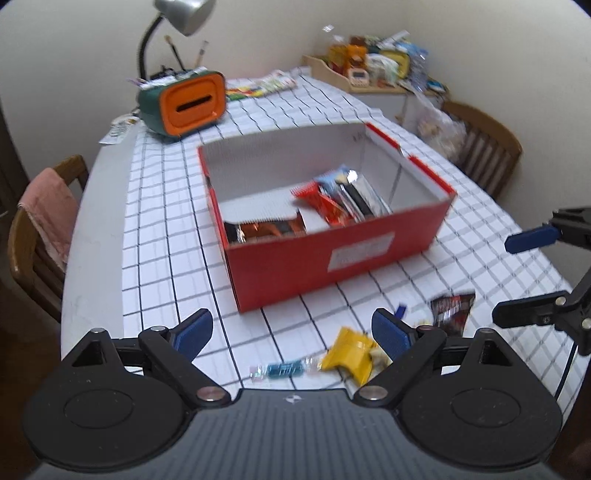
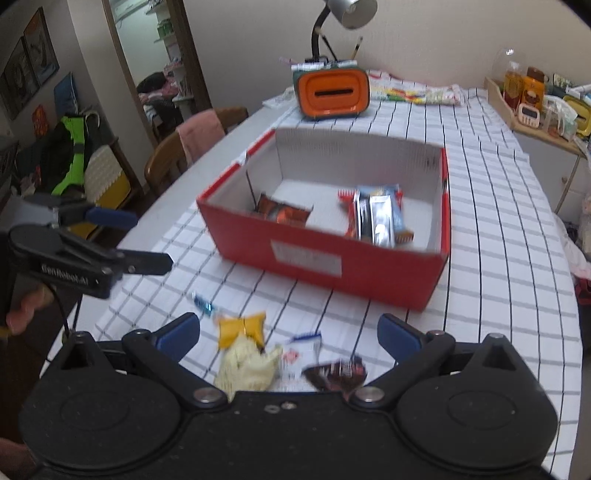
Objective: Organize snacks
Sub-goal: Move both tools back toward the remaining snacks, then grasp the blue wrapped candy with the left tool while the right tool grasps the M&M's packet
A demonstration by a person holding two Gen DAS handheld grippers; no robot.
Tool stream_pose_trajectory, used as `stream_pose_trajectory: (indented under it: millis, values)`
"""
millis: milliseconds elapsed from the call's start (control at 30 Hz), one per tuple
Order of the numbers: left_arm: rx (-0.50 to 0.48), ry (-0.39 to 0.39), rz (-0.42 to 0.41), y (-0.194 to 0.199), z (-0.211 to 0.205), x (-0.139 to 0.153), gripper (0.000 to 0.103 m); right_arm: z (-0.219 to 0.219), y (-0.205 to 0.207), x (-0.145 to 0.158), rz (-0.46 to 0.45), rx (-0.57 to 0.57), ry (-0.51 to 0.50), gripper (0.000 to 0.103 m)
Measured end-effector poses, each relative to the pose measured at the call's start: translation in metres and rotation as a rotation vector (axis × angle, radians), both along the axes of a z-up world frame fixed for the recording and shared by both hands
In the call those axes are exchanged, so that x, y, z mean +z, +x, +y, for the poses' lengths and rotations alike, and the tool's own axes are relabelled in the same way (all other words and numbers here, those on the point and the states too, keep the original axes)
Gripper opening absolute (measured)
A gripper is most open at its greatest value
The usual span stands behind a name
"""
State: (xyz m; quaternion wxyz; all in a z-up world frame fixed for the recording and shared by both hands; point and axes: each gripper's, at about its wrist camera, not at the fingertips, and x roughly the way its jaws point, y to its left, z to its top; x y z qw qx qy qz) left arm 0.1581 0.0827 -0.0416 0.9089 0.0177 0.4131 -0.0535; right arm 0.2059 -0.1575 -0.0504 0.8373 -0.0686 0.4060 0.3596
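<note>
Closest in, a handful of loose snacks lies on the cloth: a yellow packet [image 2: 242, 328] crumpled against a pale, creamy wrapper [image 2: 246, 363], a small white sachet [image 2: 301, 350], a dark glossy pouch [image 2: 338, 373] and a thin blue-wrapped candy [image 1: 280, 369]. All of them sit just ahead of the right gripper [image 2: 288, 334], whose blue-padded jaws stand wide apart with nothing between them; the left gripper [image 1: 291, 330] is likewise spread and empty, hovering over the same scatter. Farther on stands the red cardboard box [image 2: 369, 275] — lid off, white inside — holding an orange-and-black packet [image 2: 282, 214] at one end and a bundle of red, silver and blue bars [image 2: 376, 218] at the other. Everything rests on a white tablecloth [image 2: 498, 221] checked with dark lines. Beyond the box are an orange-fronted tissue holder [image 2: 332, 94] — a silver desk lamp [image 2: 351, 13] rises behind it — and a wooden tray [image 2: 502, 105] of jars by the wall, with a wooden chair [image 2: 166, 162] draped in pink cloth beside the table.
</note>
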Motion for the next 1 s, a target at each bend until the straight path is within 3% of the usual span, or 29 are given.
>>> stream_pose_trajectory:
  millis: [167,300,467,667,700,833,1000]
  values:
    - [-0.07,-0.001,0.069,-0.002,0.004,-0.023,0.094,-0.002,-0.01,-0.021,0.039,0.008,-0.02,0.103]
    - [-0.108,0.043,0.096,0.001,0.002,-0.038,0.094,-0.005,-0.014,-0.034,0.067,0.003,-0.025,0.103]
    - [-0.155,0.098,0.093,0.006,0.001,-0.051,0.094,-0.006,-0.021,-0.049,0.054,0.007,-0.072,0.103]
    - [-0.204,0.114,0.11,0.018,0.004,-0.062,0.093,-0.016,-0.008,-0.062,0.108,-0.055,-0.059,0.1]
    - [-0.213,0.124,0.116,0.02,0.004,-0.064,0.091,-0.016,-0.006,-0.064,0.115,-0.064,-0.058,0.098]
    - [-0.284,0.155,0.167,0.029,0.0,-0.076,0.065,-0.016,0.003,-0.071,0.143,-0.09,-0.049,0.096]
    - [-0.363,0.207,0.204,0.037,-0.008,-0.089,0.056,-0.015,0.015,-0.077,0.174,-0.107,-0.048,0.085]
